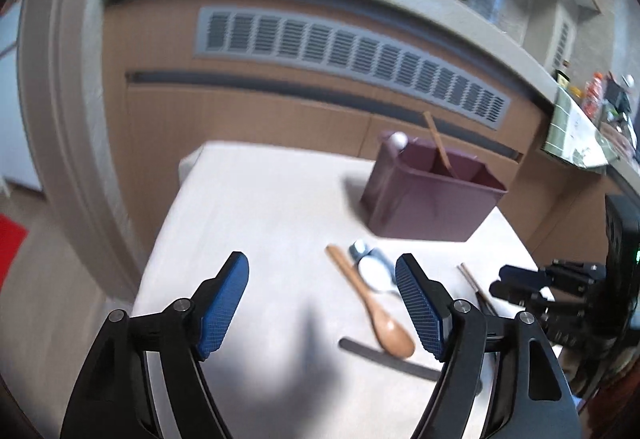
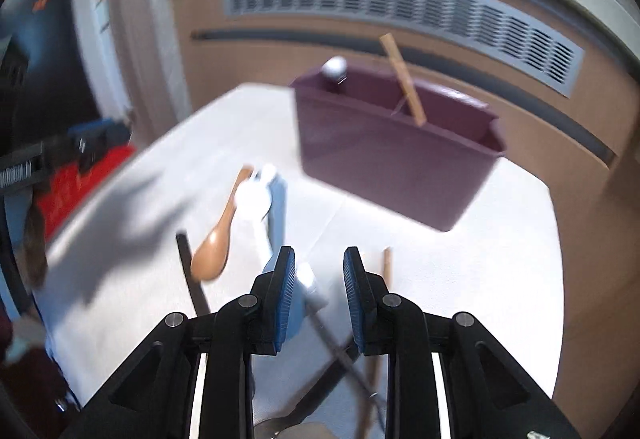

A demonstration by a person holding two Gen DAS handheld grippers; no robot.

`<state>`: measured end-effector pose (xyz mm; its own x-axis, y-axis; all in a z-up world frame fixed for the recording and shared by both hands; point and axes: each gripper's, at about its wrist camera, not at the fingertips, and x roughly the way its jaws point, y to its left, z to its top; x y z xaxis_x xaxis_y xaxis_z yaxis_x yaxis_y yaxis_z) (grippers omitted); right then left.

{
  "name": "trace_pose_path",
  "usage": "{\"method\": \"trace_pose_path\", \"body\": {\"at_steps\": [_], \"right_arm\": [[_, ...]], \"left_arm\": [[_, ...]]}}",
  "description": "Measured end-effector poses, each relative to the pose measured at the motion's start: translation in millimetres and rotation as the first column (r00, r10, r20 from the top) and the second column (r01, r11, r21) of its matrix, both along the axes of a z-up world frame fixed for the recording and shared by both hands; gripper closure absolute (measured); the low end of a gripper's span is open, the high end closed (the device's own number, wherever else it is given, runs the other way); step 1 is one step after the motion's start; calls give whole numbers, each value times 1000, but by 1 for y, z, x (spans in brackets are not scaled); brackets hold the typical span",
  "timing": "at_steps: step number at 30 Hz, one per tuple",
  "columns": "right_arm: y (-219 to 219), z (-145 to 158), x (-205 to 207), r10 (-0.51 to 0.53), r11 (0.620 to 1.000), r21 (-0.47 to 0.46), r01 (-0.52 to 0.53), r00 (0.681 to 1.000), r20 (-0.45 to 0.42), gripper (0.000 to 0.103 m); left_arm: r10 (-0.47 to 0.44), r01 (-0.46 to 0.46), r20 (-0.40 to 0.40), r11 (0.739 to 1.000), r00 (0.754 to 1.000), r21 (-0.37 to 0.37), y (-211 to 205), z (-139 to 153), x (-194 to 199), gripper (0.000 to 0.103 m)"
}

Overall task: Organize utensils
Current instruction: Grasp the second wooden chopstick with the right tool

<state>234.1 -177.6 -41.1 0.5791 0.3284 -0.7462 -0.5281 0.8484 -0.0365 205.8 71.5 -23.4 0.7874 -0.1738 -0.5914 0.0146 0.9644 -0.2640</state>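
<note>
A maroon utensil caddy (image 1: 424, 199) (image 2: 384, 163) stands at the back of the white table, with a wooden stick (image 1: 438, 143) (image 2: 402, 79) and a white-tipped utensil (image 2: 335, 68) in it. On the table lie a wooden spoon (image 1: 372, 305) (image 2: 218, 239), a white and blue ceramic spoon (image 1: 374, 269) (image 2: 260, 199), a dark flat utensil (image 1: 388, 357) (image 2: 192, 279) and chopsticks (image 1: 476, 289) (image 2: 386, 267). My left gripper (image 1: 322, 305) is wide open, above the table near the wooden spoon. My right gripper (image 2: 319, 295) is partly open, empty, above a white handle (image 2: 312, 287).
A brown cabinet front with a grey vent grille (image 1: 344, 59) rises behind the table (image 1: 248, 215). A cluttered counter (image 1: 592, 119) is at the far right. The right gripper's body (image 1: 560, 295) shows at the left wrist view's right edge.
</note>
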Motion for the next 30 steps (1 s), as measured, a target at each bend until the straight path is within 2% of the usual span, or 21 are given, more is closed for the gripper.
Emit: {"method": "trace_pose_path", "body": {"at_steps": [3, 5, 9, 14, 23, 25, 27, 30], "right_arm": [[-8, -11, 4, -31, 999, -13, 30, 999, -20, 80], [-23, -22, 12, -101, 995, -22, 100, 994, -52, 80], [-45, -44, 22, -191, 981, -44, 187, 973, -129, 80], [-47, -53, 27, -196, 981, -28, 194, 969, -153, 80], [-57, -54, 28, -191, 979, 35, 201, 962, -194, 80], [-61, -54, 22, -184, 980, 45, 195, 964, -192, 82], [-64, -53, 15, -184, 980, 39, 194, 966, -181, 96], [-69, -53, 11, -207, 976, 31, 215, 964, -167, 98]], "left_arm": [[23, -24, -29, 999, 999, -27, 13, -9, -2, 26], [29, -30, -44, 999, 999, -28, 17, -14, -1, 21], [6, -10, -75, 999, 997, -50, 12, -24, 7, 20], [-52, 47, -97, 997, 994, -60, -8, -30, 13, 20], [-113, 115, -155, 993, 981, 7, -32, -34, 15, 17], [-142, 145, -168, 989, 975, 7, -40, -36, 14, 17], [-166, 170, -175, 985, 970, 8, -49, -37, 12, 17], [-191, 196, -171, 981, 967, 8, -61, -37, 9, 17]]}}
